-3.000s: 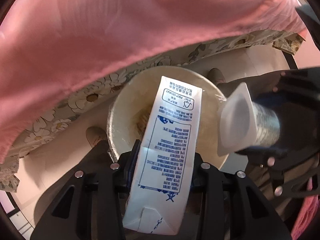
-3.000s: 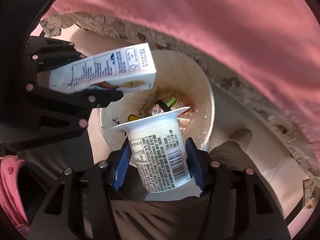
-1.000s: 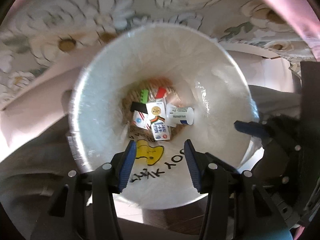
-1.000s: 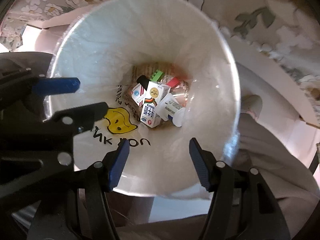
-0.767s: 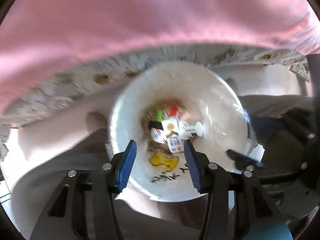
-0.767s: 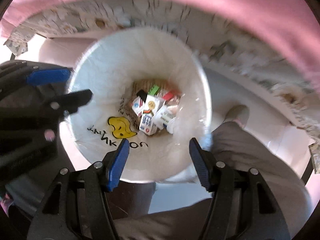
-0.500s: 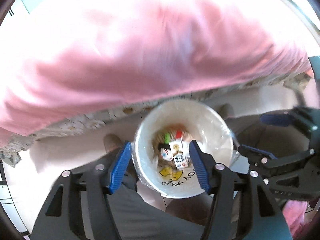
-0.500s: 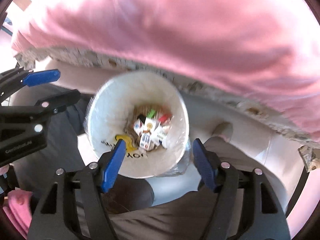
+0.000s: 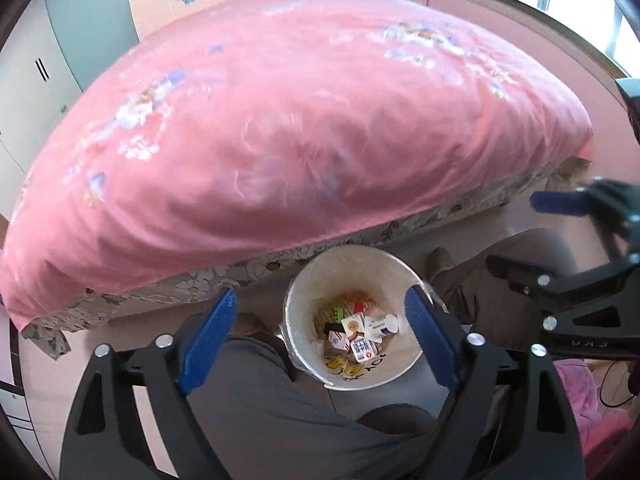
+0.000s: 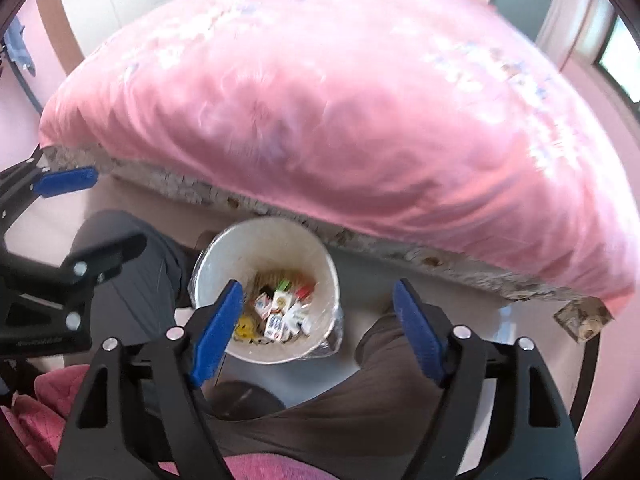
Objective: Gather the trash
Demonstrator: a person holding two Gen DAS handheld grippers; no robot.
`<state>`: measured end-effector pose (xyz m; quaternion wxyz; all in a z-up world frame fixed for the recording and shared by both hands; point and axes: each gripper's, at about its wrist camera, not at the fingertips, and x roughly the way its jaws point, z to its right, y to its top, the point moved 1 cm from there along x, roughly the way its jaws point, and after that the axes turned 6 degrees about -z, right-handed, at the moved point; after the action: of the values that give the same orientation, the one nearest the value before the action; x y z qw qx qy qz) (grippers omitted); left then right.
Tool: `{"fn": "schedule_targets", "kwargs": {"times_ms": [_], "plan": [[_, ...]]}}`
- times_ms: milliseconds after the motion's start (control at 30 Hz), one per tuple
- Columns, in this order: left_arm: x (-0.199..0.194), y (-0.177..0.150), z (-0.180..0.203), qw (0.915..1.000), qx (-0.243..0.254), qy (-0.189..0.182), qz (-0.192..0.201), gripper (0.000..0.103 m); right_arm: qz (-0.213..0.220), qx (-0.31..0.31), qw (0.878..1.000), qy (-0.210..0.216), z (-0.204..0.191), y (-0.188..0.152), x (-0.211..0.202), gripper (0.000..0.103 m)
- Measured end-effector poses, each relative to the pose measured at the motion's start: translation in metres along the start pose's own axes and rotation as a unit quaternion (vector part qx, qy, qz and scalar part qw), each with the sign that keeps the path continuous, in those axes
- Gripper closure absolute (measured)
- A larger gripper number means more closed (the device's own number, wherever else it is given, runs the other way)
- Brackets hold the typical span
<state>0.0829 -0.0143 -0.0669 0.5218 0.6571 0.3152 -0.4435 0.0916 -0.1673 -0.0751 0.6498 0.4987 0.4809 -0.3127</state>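
At the far left of the left wrist view stands a pale wardrobe [image 9: 24, 92], and beside it the bed with its pink quilt [image 9: 280, 128] fills most of the frame, a floral bed skirt [image 9: 168, 288] hanging below the quilt's edge. The left gripper [image 9: 318, 336] hangs high over the floor with its blue-padded fingers [image 9: 208, 336] spread wide and nothing between them; the person's grey trouser leg [image 9: 256, 400] lies under it. Framed between those fingers, close against the bed skirt, sits the white lined trash bin [image 9: 304, 292], and the trash is down in its bottom: a milk carton [image 9: 363, 349] lying flat, a white yogurt cup [image 9: 382, 325] on its side just beside it, and other small packets, red and green, that are probably wrappers though they are too small to tell. To the right the right gripper [image 9: 560, 236] enters from the frame edge, and in its own view the right gripper [image 10: 318, 328] is likewise spread and empty, with the bin [image 10: 224, 264] below and slightly left of its centre, the carton [image 10: 274, 327] and cup [image 10: 298, 318] inside. A pink cloth [image 9: 580, 400] lies at the lower right.
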Motion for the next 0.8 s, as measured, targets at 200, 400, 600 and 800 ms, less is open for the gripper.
{"fn": "schedule_targets", "kwargs": {"times_ms": [200, 400, 600, 800], "plan": [[-0.028, -0.015, 0.011, 0.9993, -0.001, 0.012, 0.034, 0.011, 0.073, 0.005, 0.996, -0.057, -0.014, -0.023, -0.037, 0.025], [-0.051, -0.024, 0.016, 0.9969, -0.006, 0.04, 0.068, 0.011, 0.116, 0.019, 0.989, -0.085, -0.02, -0.042, -0.061, 0.023], [-0.066, -0.031, 0.018, 0.9945, -0.014, 0.053, 0.089, 0.01, 0.142, 0.054, 0.986, -0.072, -0.014, -0.052, -0.077, 0.016], [-0.072, -0.036, 0.022, 0.9934, -0.015, 0.06, 0.097, 0.01, 0.148, 0.071, 0.984, -0.065, -0.012, -0.06, -0.082, 0.016]]}}
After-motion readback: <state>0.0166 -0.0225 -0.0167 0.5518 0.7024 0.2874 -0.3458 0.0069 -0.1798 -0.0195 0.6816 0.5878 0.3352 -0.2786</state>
